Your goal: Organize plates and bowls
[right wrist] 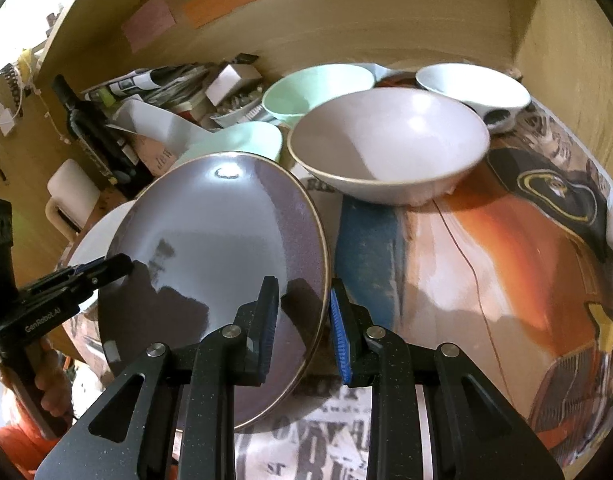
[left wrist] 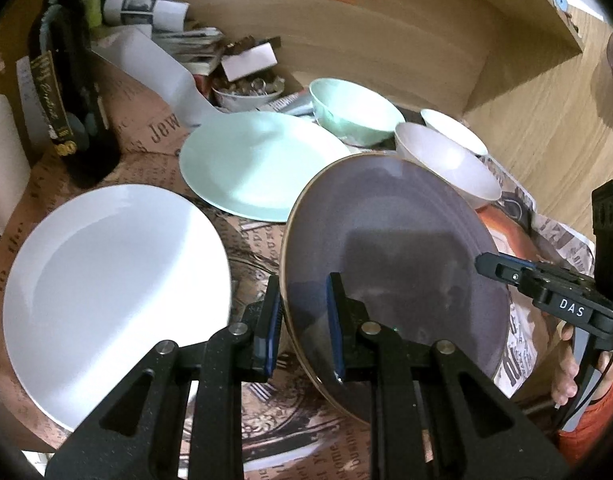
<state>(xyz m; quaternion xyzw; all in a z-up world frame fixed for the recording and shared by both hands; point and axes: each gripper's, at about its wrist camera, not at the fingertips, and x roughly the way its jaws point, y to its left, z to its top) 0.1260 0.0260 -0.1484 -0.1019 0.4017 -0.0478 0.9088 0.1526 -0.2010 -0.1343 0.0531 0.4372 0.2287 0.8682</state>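
Note:
A purple plate [left wrist: 394, 240] with a tan rim is held tilted above the table. My left gripper [left wrist: 304, 320] straddles its left rim and my right gripper [right wrist: 302, 320] straddles its right rim [right wrist: 226, 248], each with one finger on either face. A white plate [left wrist: 114, 284] lies to the left, a mint plate [left wrist: 254, 160] behind it. A mint bowl [left wrist: 350, 112], a pale pink bowl [right wrist: 390, 148] and a white bowl [right wrist: 470, 84] stand at the back right.
A dark wine bottle [left wrist: 66, 92] stands at the back left. Papers, a white box and a small bowl of clutter [left wrist: 246, 88] lie along the wooden back wall [right wrist: 346, 28]. Printed newspaper [right wrist: 486, 260] covers the table.

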